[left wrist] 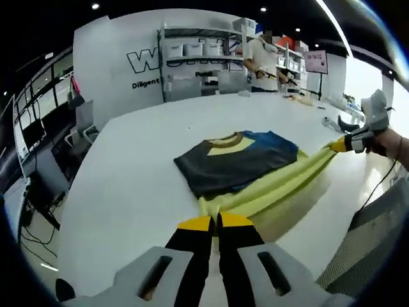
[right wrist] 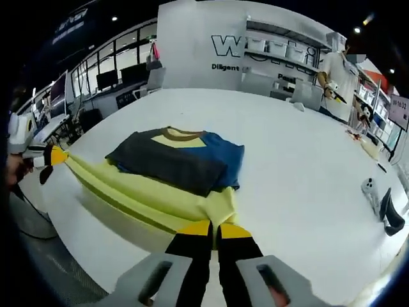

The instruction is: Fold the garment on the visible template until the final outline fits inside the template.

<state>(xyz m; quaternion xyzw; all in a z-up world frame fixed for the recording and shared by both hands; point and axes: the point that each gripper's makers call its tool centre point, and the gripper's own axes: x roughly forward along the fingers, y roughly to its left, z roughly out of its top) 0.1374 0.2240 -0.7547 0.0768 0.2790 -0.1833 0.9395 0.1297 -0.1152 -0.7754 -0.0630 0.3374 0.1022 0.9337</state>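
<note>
Yellow-green, charcoal and blue cloth makes up the garment (left wrist: 236, 163), a T-shirt with a brown collar lying on the white desk (left wrist: 128, 173). Its charcoal and blue parts are folded flat over the middle, neckline pointing away from the person, while the yellow-green hem edge is raised off the desk and pulled taut in a long band between the two tools.

In the left gripper view, the left gripper (left wrist: 215, 224) has its yellow-tipped fingers clenched on the near corner of that hem; the right gripper (left wrist: 343, 145) shows at the far right, clamped on the other corner, with a hand (left wrist: 390, 137) behind it. In the right gripper view, the right gripper (right wrist: 214, 229) pinches the hem where the cloth bunches at its tips, and the left gripper (right wrist: 56, 155) holds the opposite end at the left edge.

Beyond the desk stand shelving (left wrist: 201, 57) with bins, a lettered white wall (right wrist: 211, 38), and a person (left wrist: 262, 61) working at the far end
</note>
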